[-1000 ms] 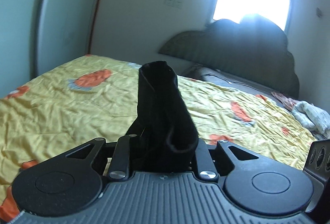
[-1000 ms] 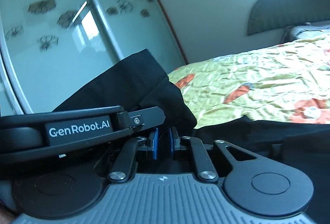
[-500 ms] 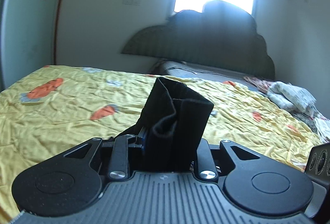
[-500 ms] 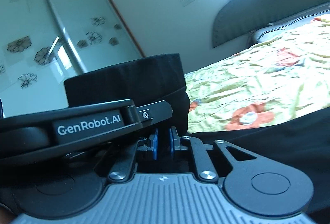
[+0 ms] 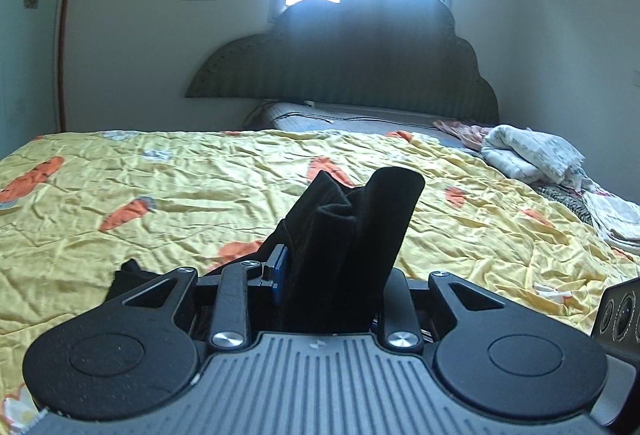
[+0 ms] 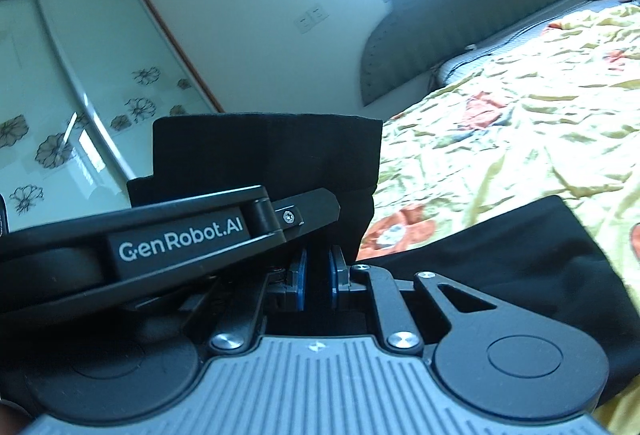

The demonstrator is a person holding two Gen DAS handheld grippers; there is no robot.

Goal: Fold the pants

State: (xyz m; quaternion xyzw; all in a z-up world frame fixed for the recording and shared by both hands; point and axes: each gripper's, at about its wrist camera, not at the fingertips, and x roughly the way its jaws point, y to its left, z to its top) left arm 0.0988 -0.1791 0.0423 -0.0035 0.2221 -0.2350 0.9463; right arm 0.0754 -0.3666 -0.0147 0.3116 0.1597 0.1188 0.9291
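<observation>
**Both grippers carry the pants over the bed**

The left gripper [image 5: 326, 291] has its jaws pinching a bunched wad of the black pants [image 5: 352, 235]; the right gripper [image 6: 316, 275] pinches another part, jaws nearly together. The cloth hangs above the yellow quilt [image 5: 200, 195], one part draped on it. It looks soft, light and limp, so 2 holds at an edge should keep it spread
</observation>
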